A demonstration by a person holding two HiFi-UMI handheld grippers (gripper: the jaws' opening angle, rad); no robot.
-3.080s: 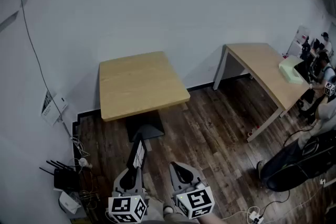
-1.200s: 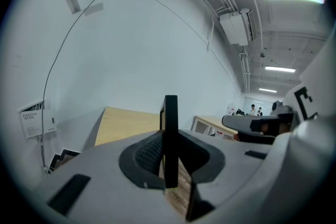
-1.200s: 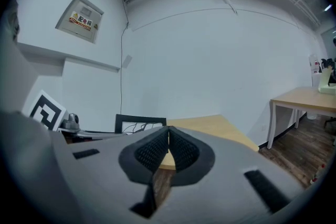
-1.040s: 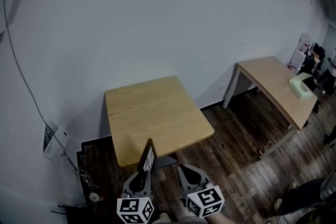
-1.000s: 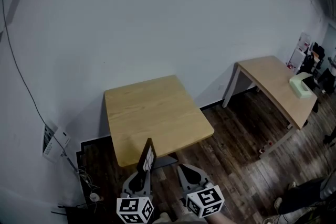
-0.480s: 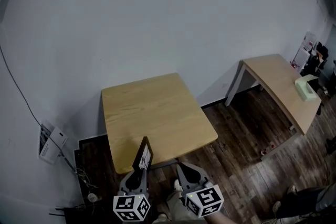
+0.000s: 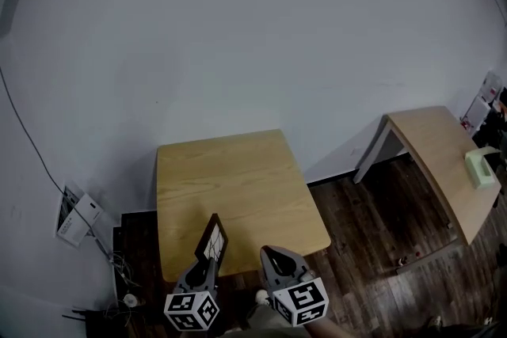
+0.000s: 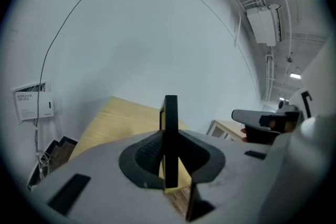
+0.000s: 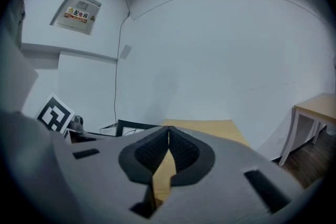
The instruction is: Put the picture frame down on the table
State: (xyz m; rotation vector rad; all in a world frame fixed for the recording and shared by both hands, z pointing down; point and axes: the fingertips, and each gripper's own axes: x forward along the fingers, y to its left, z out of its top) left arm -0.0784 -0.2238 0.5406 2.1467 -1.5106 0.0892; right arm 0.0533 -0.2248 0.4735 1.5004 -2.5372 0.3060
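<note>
Dark picture frame (image 7: 212, 237) pinched upright in left tongs (image 8: 169, 160) over table (image 7: 230, 178) edge — right tongs (image 9: 168, 139) closed, empty.

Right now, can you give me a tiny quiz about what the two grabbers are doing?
1. True or false: the left gripper is shut on the picture frame.
2. The right gripper has its jaws: A) wide apart, B) together with nothing between, C) on a cup.
3. Is the frame resting on the table yet?
Key: 1 true; 2 B; 3 no.
</note>
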